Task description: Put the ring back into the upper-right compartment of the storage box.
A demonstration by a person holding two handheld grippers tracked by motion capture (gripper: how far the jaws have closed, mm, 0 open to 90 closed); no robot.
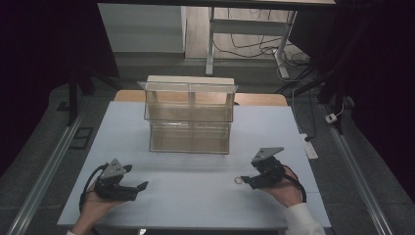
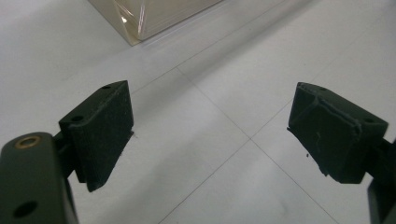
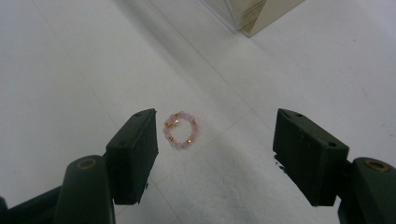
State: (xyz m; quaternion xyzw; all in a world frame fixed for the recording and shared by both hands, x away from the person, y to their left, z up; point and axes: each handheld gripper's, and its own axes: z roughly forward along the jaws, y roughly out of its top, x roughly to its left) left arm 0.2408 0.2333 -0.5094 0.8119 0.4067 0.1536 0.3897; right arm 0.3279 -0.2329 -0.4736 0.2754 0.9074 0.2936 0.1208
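A small bracelet of pink beads with gold spacers (image 3: 181, 129) lies flat on the white table; in the high view the bracelet (image 1: 239, 180) rests just left of my right gripper (image 1: 248, 182). In the right gripper view my right gripper (image 3: 215, 156) is open, its jaws wide apart, with the bracelet near the left jaw and a little ahead of it. My left gripper (image 1: 141, 187) sits low at the front left, held by a hand. In its own view my left gripper (image 2: 210, 135) is open with bare table between the jaws.
A clear two-tier plastic organiser (image 1: 190, 115) stands at the middle back of the white table (image 1: 195, 196); its corner (image 2: 140, 18) shows ahead of the left gripper. Table legs and cables lie on the floor beyond. Metal rails run along both sides.
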